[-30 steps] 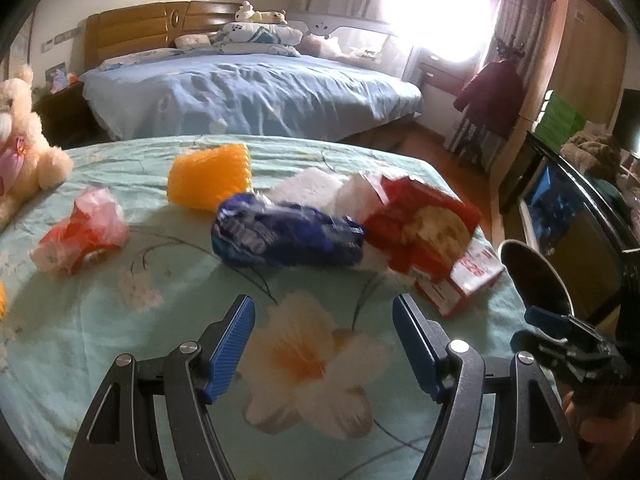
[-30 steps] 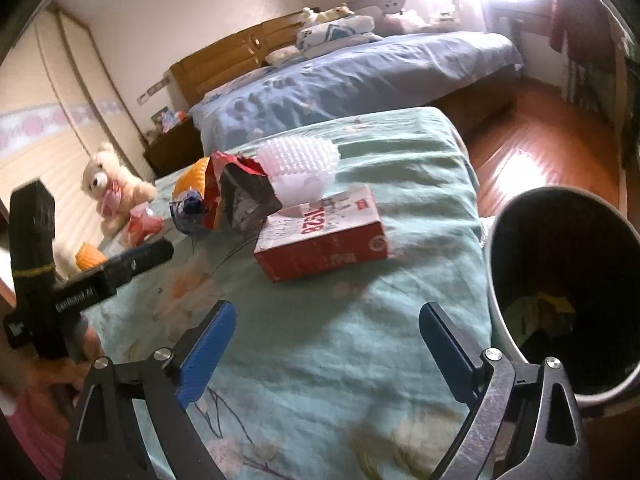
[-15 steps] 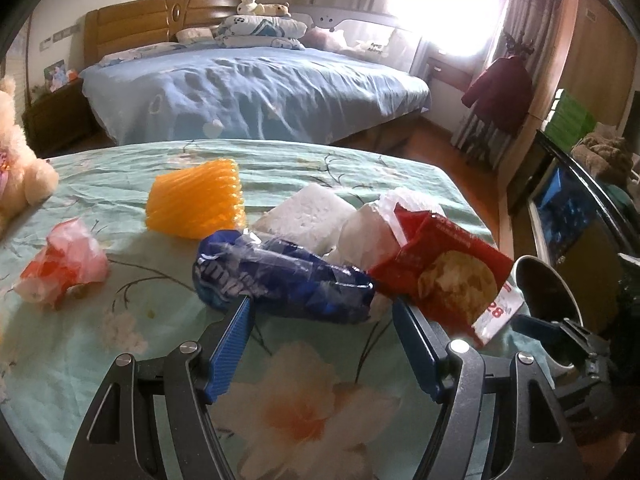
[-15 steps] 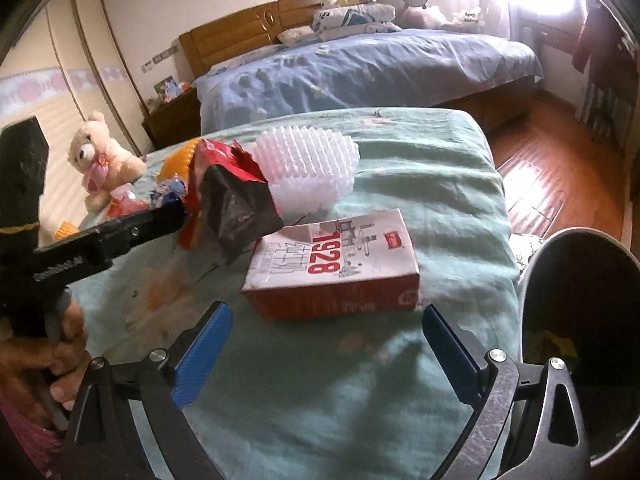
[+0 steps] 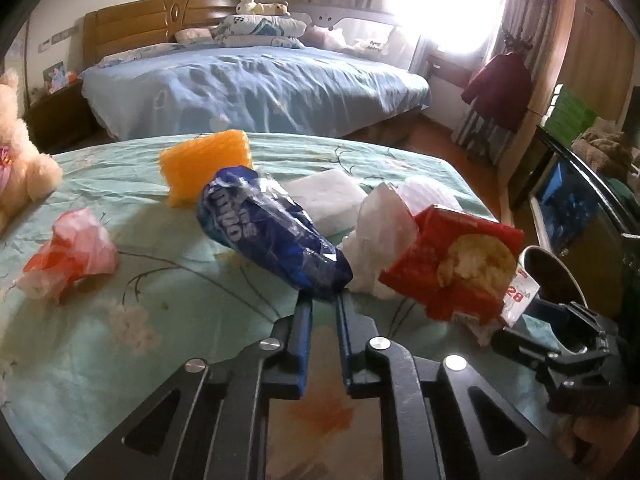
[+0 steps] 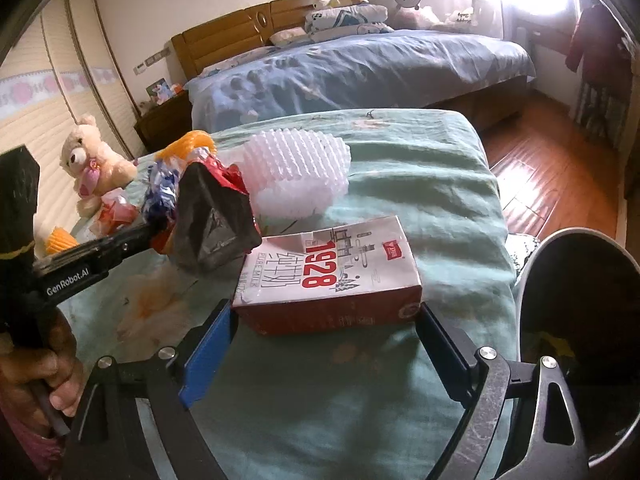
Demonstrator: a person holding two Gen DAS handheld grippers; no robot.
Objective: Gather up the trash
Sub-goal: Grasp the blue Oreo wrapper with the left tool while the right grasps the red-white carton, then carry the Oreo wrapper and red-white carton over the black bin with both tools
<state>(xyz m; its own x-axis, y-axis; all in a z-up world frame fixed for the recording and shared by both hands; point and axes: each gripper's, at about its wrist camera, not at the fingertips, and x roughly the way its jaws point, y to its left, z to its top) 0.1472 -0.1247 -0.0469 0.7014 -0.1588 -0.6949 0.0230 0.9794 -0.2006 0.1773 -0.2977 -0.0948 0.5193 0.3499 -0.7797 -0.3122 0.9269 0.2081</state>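
Note:
A crumpled blue wrapper [image 5: 272, 232] lies on the green flowered cloth [image 5: 120, 340]. My left gripper [image 5: 323, 302] is closing and pinches the wrapper's near end between its blue pads. Right of it sit white paper [image 5: 376, 232] and a red snack bag [image 5: 452, 272]. A red and white milk carton [image 6: 328, 276] lies flat between the fingers of my right gripper [image 6: 326, 316]. Its jaws are closing, with the tips level with the carton's two near corners. A dark trash bin [image 6: 580, 320] stands just off the cloth's right edge.
An orange foam net [image 5: 204, 168], a white foam net [image 6: 296, 168], a white foam pad [image 5: 324, 196] and a pink plastic bag [image 5: 68, 256] also lie on the cloth. A teddy bear [image 6: 92, 156] sits at the left. A blue bed [image 5: 248, 84] lies behind.
My left gripper moved forward to the blue wrapper and shut on its near end. My right gripper came forward until the milk carton lay between its fingers.

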